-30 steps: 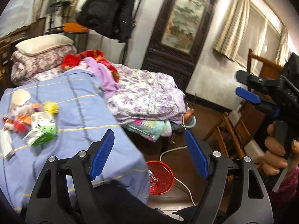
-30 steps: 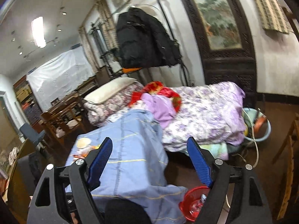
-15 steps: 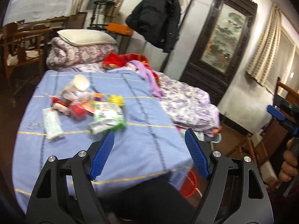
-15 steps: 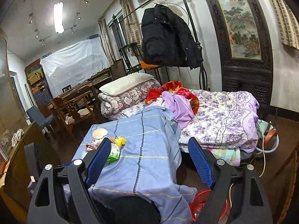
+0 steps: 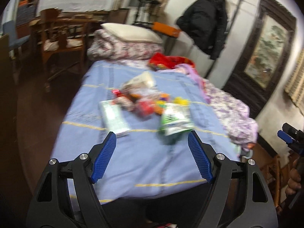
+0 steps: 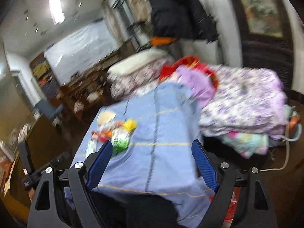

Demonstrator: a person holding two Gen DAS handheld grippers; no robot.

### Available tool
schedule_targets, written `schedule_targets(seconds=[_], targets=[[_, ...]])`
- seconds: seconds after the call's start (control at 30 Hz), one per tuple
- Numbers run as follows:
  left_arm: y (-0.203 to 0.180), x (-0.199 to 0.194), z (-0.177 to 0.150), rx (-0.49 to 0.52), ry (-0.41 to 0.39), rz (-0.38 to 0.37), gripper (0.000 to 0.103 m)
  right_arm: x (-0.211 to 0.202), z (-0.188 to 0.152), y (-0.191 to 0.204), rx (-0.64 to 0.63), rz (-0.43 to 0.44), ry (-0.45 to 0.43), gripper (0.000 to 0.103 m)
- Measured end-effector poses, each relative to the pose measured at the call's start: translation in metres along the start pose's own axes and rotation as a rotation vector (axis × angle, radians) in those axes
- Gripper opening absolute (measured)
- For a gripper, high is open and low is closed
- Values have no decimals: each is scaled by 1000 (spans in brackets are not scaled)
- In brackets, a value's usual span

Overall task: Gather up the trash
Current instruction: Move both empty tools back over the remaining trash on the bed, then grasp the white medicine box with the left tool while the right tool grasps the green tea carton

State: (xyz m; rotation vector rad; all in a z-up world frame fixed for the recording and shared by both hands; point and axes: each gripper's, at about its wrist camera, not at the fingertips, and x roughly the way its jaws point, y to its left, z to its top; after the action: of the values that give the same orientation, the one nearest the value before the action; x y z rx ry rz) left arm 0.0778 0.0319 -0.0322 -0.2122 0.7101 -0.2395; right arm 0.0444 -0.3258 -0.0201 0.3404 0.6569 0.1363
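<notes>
A blurred heap of wrappers (image 5: 150, 102) lay mid-tabletop on blue cloth (image 5: 144, 157), its white packet (image 5: 114, 117) pointing lengthwise toward the near edge; both grippers' (image 5: 152, 152) (image 6: 150, 158) jaws stood wide, empty.

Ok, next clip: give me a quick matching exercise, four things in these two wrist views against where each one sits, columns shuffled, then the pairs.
Things:
1. green and white packet
2. black jacket
3. cream pillow
4. framed painting

Places:
A. on top of a rolled floral quilt at the far end of the bed
B. hanging on a rack by the wall
C. lying in the trash pile on the blue cloth
D. mounted on the wall, right of the jacket

Pairs: 1-C, 2-B, 3-A, 4-D
</notes>
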Motion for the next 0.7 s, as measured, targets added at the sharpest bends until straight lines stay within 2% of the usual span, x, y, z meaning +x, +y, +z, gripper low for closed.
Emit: schedule_targets(seconds=[0.1,0.17,0.3,0.53,0.67,0.7], targets=[[19,4,-2,-29,18,38,76,44,1,25,-50,68,79,84],[31,11,-4,-45,36,60,76,62,1,38,-77,96,100,84],[43,31,-5,-72,91,51,76,100,-8,58,-89,152,180,84],[43,99,8,-94,173,56,76,111,-8,59,-118,121,176,84],[44,133,14,-85,192,106,75,119,-4,53,-117,110,179,84],[45,136,15,-79,188,124,72,122,-3,54,-122,114,185,84]])
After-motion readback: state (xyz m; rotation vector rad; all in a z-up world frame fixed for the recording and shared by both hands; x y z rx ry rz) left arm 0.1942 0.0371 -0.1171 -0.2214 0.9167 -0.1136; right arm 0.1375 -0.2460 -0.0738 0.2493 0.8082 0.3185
